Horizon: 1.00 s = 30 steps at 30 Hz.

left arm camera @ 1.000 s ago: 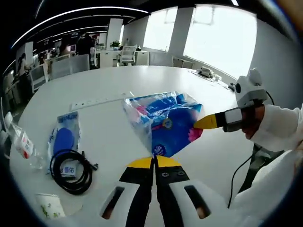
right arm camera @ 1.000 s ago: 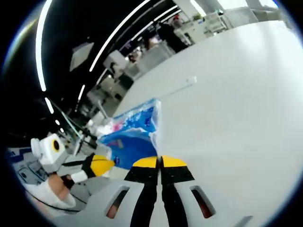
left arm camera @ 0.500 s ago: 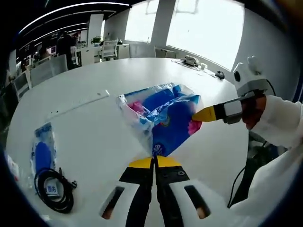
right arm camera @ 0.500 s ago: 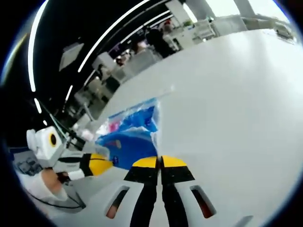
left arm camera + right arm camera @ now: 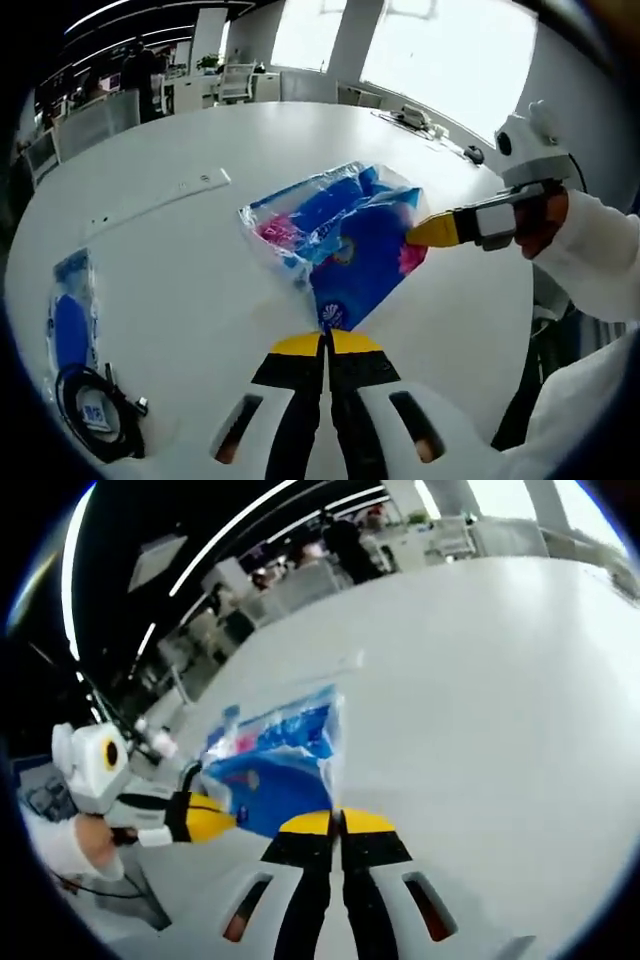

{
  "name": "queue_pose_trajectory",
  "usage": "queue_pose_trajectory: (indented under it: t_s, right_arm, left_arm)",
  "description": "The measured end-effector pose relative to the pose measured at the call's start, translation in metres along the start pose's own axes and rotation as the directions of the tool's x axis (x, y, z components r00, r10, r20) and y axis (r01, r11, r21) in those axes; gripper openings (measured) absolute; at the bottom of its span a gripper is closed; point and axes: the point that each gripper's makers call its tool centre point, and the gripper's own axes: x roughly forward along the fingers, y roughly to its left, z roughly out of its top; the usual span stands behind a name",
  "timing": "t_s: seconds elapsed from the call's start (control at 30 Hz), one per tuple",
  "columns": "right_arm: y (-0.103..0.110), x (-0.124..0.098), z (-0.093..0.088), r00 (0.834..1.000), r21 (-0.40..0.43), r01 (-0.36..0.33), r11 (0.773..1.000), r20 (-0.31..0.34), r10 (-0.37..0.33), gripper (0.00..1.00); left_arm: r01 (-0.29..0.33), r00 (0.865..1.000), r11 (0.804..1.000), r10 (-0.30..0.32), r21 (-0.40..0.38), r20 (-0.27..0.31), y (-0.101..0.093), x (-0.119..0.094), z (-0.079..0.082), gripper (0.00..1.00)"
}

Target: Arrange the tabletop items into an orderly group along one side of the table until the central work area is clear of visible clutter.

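Blue-and-pink plastic crinkles between both grippers: a clear-wrapped tissue pack (image 5: 340, 240) is held above the white tabletop (image 5: 180, 270), pinched at two ends. In the left gripper view, the left gripper (image 5: 325, 345) has its yellow-tipped fingers pressed together on the pack's near corner, where the wrap narrows to a point. The right gripper (image 5: 425, 232) comes in from the right, held by a hand (image 5: 545, 215) in a white sleeve, its yellow fingers closed on the pack's far edge. In the right gripper view the same hold shows from the other end: the right gripper (image 5: 340, 822) nips the wrap's edge with fingers shut, and the left gripper (image 5: 215, 820) grips the pack (image 5: 270, 760) from the left.

On the tabletop to the left in the left gripper view lie a blue packet in clear wrap (image 5: 72, 320) and, just beside it, a coiled black cable (image 5: 95, 420). Farther off lies a long white power strip (image 5: 155, 195). Office desks and chairs stand beyond the tabletop, under bright windows.
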Motion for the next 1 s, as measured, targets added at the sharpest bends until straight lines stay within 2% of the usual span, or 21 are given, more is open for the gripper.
queue_pose_trajectory:
  t_s: [0.13,0.33,0.6,0.77,0.8,0.83,0.87,1.0]
  right_arm:
    - [-0.014,0.011,-0.006,0.999,-0.04,0.013,0.999,-0.052,-0.015,0.0]
    - [-0.036,0.025,-0.012,0.996,-0.02,0.036,0.999,-0.086,-0.038,0.0]
    - [-0.051,0.041,-0.021,0.989,-0.049,0.048,0.998,-0.141,-0.054,0.0]
    - [-0.061,0.043,-0.047,0.972,-0.108,0.062,0.992,-0.218,-0.085,0.01]
    - [-0.059,0.041,-0.041,0.983,-0.118,0.035,0.992,-0.175,-0.055,0.0]
    - [-0.062,0.041,-0.04,0.982,-0.092,0.067,0.994,-0.168,-0.082,0.0]
    - [-0.063,0.038,-0.043,0.981,-0.065,0.063,0.996,-0.181,-0.074,0.0]
    - [-0.062,0.042,-0.04,0.983,-0.075,0.057,0.996,-0.169,-0.069,0.0]
  left_arm:
    - [0.002,0.999,1.0,-0.003,-0.013,-0.032,0.003,0.016,-0.003,0.0]
    - [0.016,0.998,0.999,-0.018,-0.034,-0.061,0.003,0.034,-0.005,0.0]
    - [0.013,0.993,0.999,-0.018,-0.046,-0.113,0.013,0.055,-0.012,0.0]
    - [0.015,0.989,0.998,-0.023,-0.056,-0.145,0.011,0.063,-0.021,0.0]
    - [0.015,0.988,0.998,-0.023,-0.054,-0.15,0.01,0.064,-0.023,0.0]
    - [0.012,0.988,0.999,-0.02,-0.051,-0.154,0.01,0.064,-0.024,0.0]
    - [0.015,0.989,0.998,-0.023,-0.057,-0.146,0.01,0.064,-0.023,0.0]
    - [0.025,0.99,0.996,-0.037,-0.085,-0.139,0.011,0.066,-0.021,0.0]
